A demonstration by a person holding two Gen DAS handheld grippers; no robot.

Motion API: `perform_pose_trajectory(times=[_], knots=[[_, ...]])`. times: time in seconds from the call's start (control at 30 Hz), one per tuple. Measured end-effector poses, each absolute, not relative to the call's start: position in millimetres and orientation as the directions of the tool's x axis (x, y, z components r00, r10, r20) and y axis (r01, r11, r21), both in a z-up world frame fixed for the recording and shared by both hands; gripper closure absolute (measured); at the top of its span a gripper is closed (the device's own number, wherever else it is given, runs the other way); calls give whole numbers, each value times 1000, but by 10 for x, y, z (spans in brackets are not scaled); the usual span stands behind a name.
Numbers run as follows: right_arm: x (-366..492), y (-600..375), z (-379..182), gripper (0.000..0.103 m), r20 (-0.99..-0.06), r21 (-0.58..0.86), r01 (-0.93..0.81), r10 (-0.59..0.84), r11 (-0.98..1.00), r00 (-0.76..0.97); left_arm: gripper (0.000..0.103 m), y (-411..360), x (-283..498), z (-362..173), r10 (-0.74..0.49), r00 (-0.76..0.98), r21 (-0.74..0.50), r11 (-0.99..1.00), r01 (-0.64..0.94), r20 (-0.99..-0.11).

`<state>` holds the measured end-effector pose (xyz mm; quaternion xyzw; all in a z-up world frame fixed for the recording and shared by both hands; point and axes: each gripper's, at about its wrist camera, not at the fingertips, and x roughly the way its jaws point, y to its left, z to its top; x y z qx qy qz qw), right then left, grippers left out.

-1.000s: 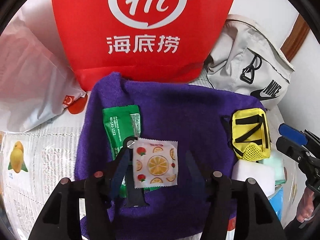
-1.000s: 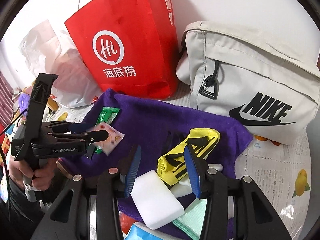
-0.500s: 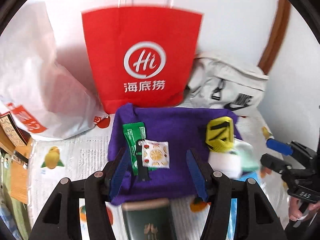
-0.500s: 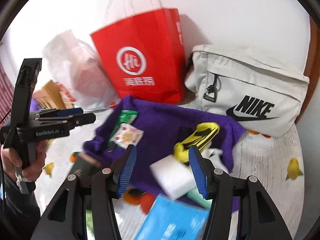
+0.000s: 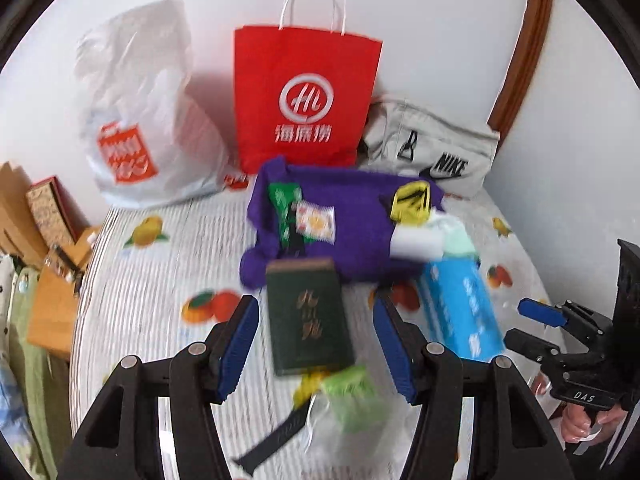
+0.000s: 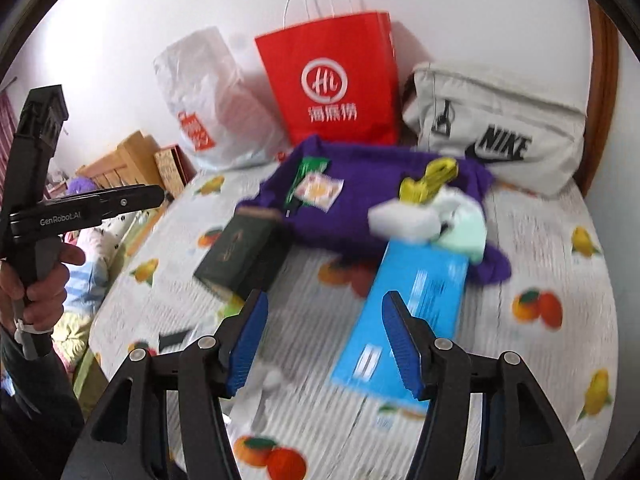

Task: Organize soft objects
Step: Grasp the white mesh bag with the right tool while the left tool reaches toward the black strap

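Both grippers pulled well back and up from the purple towel [image 5: 352, 216] since a second ago, when the left gripper [image 5: 312, 344] hovered right over the orange-print sachet [image 5: 316, 222] and the right gripper [image 6: 324, 344] stood over the white sponge [image 6: 400, 218]. Now far more of the bed [image 5: 160, 280] in view: fruit-print cover, dark green box [image 5: 308, 316] and blue packet [image 5: 460, 304] nearer the near edge. Left fingers released, parted around empty air, nothing between them; right jaws opening, likewise empty, with the blue packet only seen behind one finger. Sachet left lying on the towel, partly over the green packet [image 5: 284, 208], near the towel's left edge; yellow pouch [image 5: 412, 202], white sponge and mint cloth [image 5: 456, 236] bunched at the towel's right edge. Probably a placement finished and a retreat to pick the next soft item, though motion blur leaves that unsure. Towel spread toward the far edge of the bed, just in front of the red paper bag [image 5: 306, 100] and beside the grey Nike bag [image 5: 432, 152]; long axis across the bed, left to right. Green packet's long axis running from far edge toward near edge; sachet roughly square, slightly turned.
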<state>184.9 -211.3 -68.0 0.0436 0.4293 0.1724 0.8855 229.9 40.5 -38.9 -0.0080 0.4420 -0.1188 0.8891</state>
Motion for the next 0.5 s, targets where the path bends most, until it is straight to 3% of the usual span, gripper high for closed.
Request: perform_pose_trajectory(times=[0.3,0.37,0.5], knots=[[1494,-1707,-1111,35,-767,234,-332,383,914,515,44,764,1882,-1022,-174,516,-126,984,128,-839],[1469,-1569,-1211,29,-769,229,-359,394,905,503,40,848,1812,-1137,-169,510,-131,985,111,-844],[1435,-1275,-1376,27,-772,203,-424,410,883,485,37,972,1697,-1426,-107,491,-74,994,85,-865]])
